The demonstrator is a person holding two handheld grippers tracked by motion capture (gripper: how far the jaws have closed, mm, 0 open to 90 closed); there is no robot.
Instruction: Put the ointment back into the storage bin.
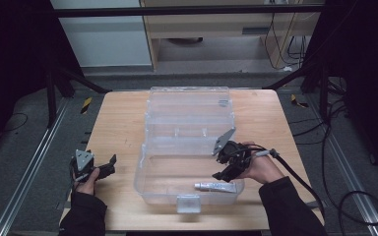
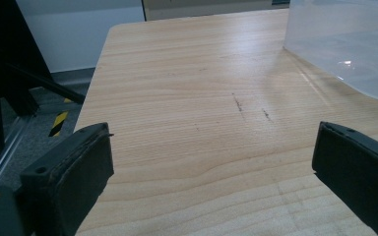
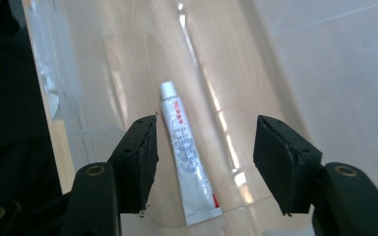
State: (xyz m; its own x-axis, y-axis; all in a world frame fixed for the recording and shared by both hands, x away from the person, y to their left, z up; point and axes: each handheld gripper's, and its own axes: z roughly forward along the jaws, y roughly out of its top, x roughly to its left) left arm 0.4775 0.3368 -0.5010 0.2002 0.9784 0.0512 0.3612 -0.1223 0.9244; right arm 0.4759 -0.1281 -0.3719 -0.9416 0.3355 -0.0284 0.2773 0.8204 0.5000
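Here, nearest the person, the left gripper (image 1: 103, 167) rests on the left of the tabletop (image 1: 123, 123), its fingers (image 2: 74, 172) spread wide over bare wood and holding nothing. To the right, the right gripper (image 1: 226, 167) reaches over the near right wall of the clear plastic box (image 1: 187, 98); its fingers (image 3: 138, 152) stand well apart, empty, on either side of a small white tube (image 3: 187, 162). The tube lies flat on the floor of the box's near compartment, just inside the near wall, with its cap (image 3: 168, 89) pointing away from the right gripper.

The tube is judged light, soft-walled and smooth; a hard squeeze would probably dent it or force contents toward the cap. The mid-body, across its narrow width, seems the best place to grip, since the flat crimped tail offers little thickness.

Farther off, the box's far compartments and raised lid are transparent, so their edges and dividers are hard to separate. The print on the tube is too small to read.
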